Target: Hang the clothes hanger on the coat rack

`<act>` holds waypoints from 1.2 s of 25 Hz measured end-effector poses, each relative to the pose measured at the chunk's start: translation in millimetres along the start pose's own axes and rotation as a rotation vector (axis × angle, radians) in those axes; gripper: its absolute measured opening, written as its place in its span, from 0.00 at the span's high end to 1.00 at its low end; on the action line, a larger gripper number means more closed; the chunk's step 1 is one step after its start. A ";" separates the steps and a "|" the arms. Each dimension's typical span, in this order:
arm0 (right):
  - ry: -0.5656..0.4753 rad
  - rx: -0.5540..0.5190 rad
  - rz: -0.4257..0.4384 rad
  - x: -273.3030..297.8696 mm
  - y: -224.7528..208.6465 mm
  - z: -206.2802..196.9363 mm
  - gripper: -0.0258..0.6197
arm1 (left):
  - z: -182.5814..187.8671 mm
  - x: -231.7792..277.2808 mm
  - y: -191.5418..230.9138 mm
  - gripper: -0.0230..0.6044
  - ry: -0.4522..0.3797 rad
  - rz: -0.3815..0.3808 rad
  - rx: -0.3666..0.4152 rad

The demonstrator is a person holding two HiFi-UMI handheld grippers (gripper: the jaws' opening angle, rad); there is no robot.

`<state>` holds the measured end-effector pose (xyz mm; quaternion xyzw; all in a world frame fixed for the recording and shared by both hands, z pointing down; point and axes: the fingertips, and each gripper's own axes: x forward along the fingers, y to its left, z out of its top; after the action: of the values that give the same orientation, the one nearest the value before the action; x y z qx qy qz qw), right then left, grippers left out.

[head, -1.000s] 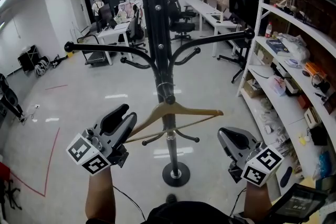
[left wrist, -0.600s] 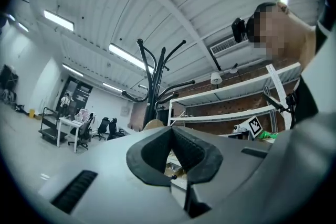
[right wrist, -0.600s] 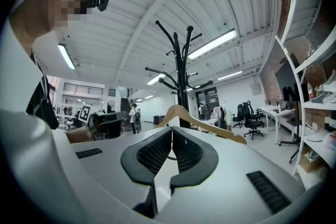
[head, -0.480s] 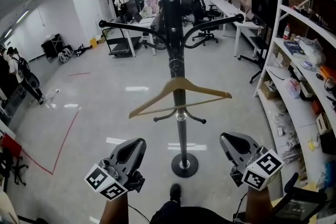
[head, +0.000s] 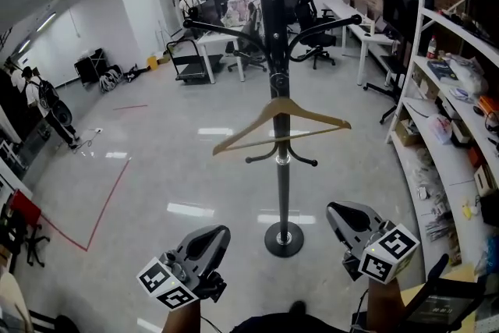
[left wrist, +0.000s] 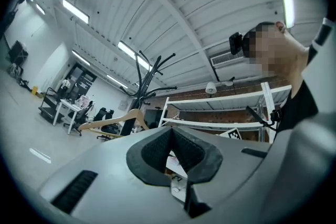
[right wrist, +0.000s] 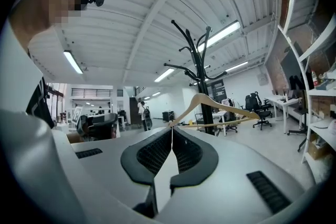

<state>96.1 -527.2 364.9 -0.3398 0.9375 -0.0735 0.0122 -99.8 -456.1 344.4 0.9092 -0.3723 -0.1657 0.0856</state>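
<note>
While both grippers are held low and well short of the rack, neither grasps anything: the left gripper (head: 217,233) has its fingers clenched together, and its own view shows the ribbed dark pads meeting at the tip (left wrist: 172,131) with nothing between them. The right gripper (head: 341,211) is likewise closed and empty, its pads pressed into a thin seam (right wrist: 172,131). The hanger (head: 284,104), pale bare wood shaped as a wide triangle with a thin crossbar, hangs by its hook on the rack (head: 281,191), close against the pole, and tilts with its left end lower. The rack is a slim black metal pole with curved arms that end in round knobs. Only the head view shows its round base, the short lower hooks just under the hanger, the glossy grey floor (head: 156,168) and both marker cubes. The left gripper view looks upward, showing the hanger (left wrist: 113,122) beside the rack's top (left wrist: 144,81), a ribbed white ceiling and the white shelf (left wrist: 220,122). The right gripper view shows the hanger (right wrist: 230,105) just above its jaws, in front of the rack (right wrist: 202,71).
</note>
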 end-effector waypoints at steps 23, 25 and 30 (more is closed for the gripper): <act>0.072 0.002 -0.120 -93.1 194.3 -58.8 0.95 | -51.2 -172.9 -93.5 0.97 0.137 -0.060 -0.029; 0.063 -0.002 -0.115 -110.7 203.0 -57.6 0.95 | -47.1 -180.5 -107.9 0.97 0.128 -0.023 -0.005; 0.053 0.011 -0.098 -181.8 213.9 -63.8 0.95 | -47.7 -188.0 -175.4 0.97 0.114 0.064 0.050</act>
<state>95.4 -240.5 391.8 -0.3831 0.9194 -0.0883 -0.0145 -94.1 -197.7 384.5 0.9065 -0.3999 -0.1016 0.0894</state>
